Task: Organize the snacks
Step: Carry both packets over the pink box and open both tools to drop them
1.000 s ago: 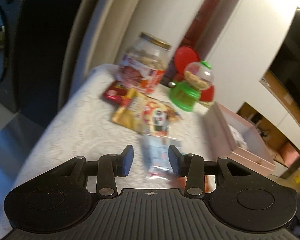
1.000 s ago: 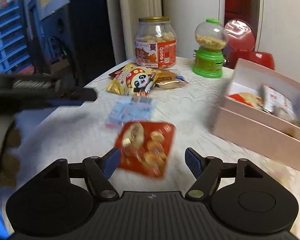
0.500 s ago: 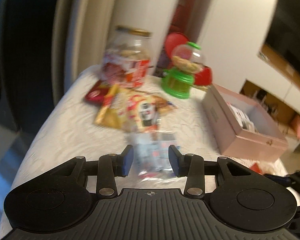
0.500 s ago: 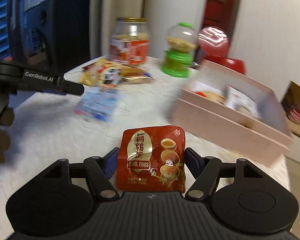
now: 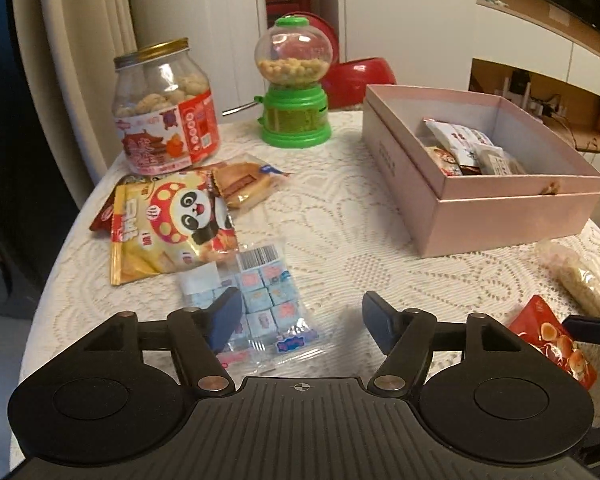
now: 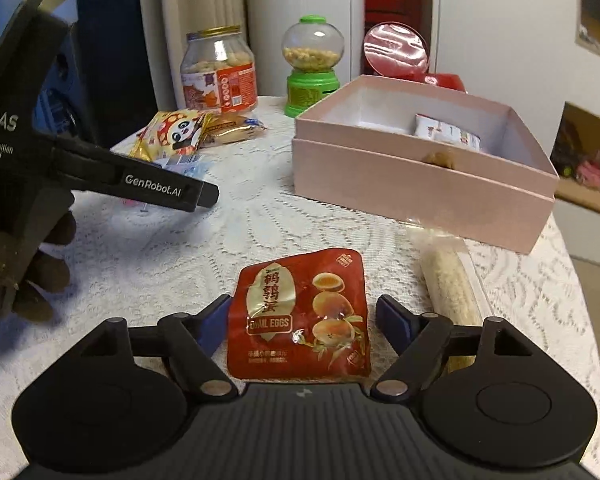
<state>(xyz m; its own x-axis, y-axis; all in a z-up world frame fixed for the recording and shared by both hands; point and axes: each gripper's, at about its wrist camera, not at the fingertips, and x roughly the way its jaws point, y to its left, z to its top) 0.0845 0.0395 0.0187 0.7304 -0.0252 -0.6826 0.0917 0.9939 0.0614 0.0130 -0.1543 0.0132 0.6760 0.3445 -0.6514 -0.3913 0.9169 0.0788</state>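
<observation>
A red quail egg packet (image 6: 300, 320) lies on the lace tablecloth between the open fingers of my right gripper (image 6: 304, 322); it also shows in the left wrist view (image 5: 552, 344). My left gripper (image 5: 300, 316) is open just above a clear bag of blue candies (image 5: 260, 300), its left finger over the bag. The pink box (image 5: 500, 216) holds several snack packets and stands at the right; in the right wrist view the pink box (image 6: 400, 184) is ahead. The left gripper (image 6: 204, 196) shows at the left there.
A panda snack bag (image 5: 168, 224), a wrapped cake (image 5: 244, 180), a cookie jar (image 5: 164, 108) and a green candy dispenser (image 5: 296, 80) stand at the table's back left. A long wrapped cracker roll (image 6: 452, 296) lies right of the quail egg packet. The table edge (image 6: 584, 320) curves at the right.
My left gripper has opened wider and swung right over the candy bag. My right gripper has moved forward until the quail egg packet lies between its fingers.
</observation>
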